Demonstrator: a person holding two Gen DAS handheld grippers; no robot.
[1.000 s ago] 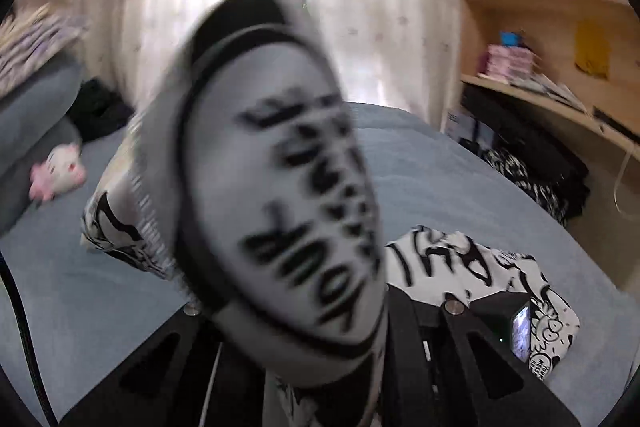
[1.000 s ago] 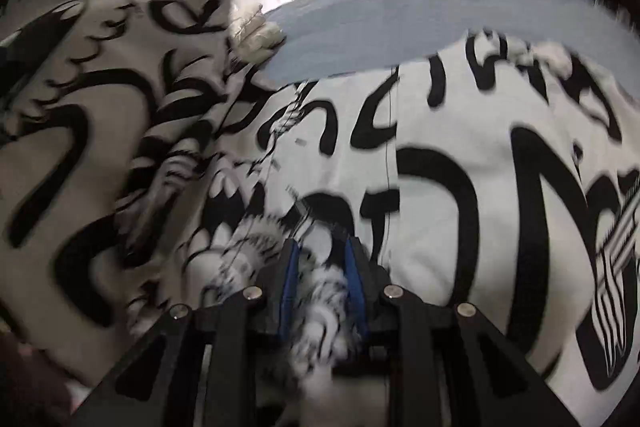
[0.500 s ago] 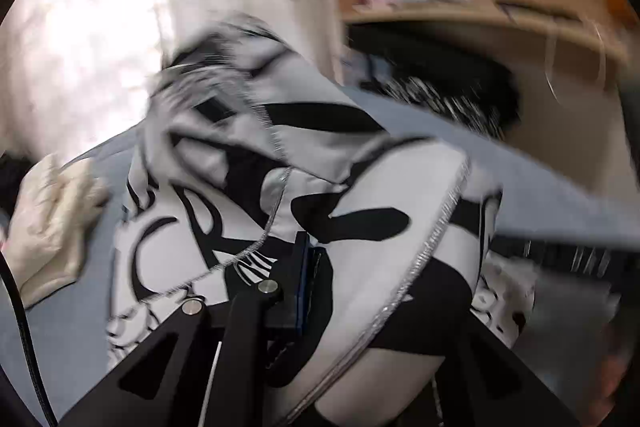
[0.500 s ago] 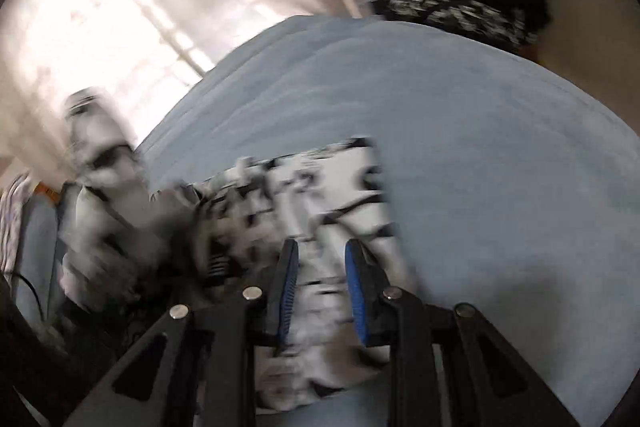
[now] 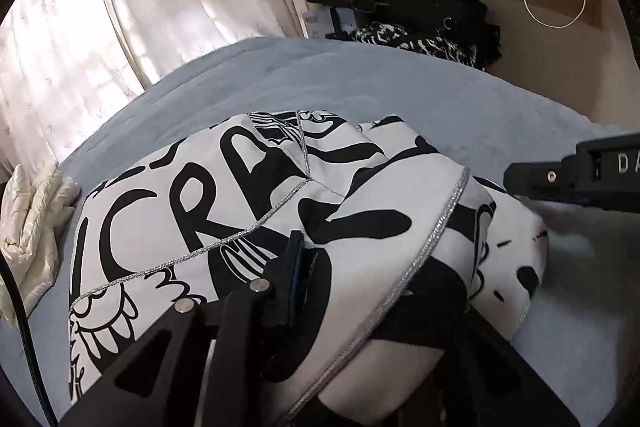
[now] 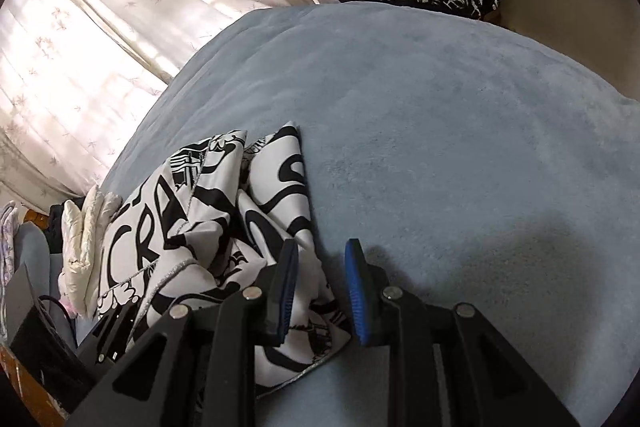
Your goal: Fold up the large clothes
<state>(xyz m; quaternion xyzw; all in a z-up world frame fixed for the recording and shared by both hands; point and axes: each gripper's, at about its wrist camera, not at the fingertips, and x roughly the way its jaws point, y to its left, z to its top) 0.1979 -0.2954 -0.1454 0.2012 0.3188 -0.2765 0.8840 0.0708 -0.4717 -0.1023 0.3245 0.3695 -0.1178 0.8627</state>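
Left wrist view: the black-and-white printed garment (image 5: 248,211) was seen heaped on the blue blanket (image 5: 400,87); the left gripper (image 5: 320,267) was opening, with cloth draped between its jaws.

Right wrist view: the right gripper (image 6: 322,287) was parted over the garment's edge, unclamped.

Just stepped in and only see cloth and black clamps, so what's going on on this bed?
A person with a gripper in each hand is folding a black-and-white printed garment on a blue-grey bed. The left gripper has cloth bunched over its fingers, and its jaws are opening. The right gripper has the garment's corner lying between its spread fingers, apparently not pinched. The garment lies in a rumpled heap, not yet a neat fold. A cream jacket lies beside it.
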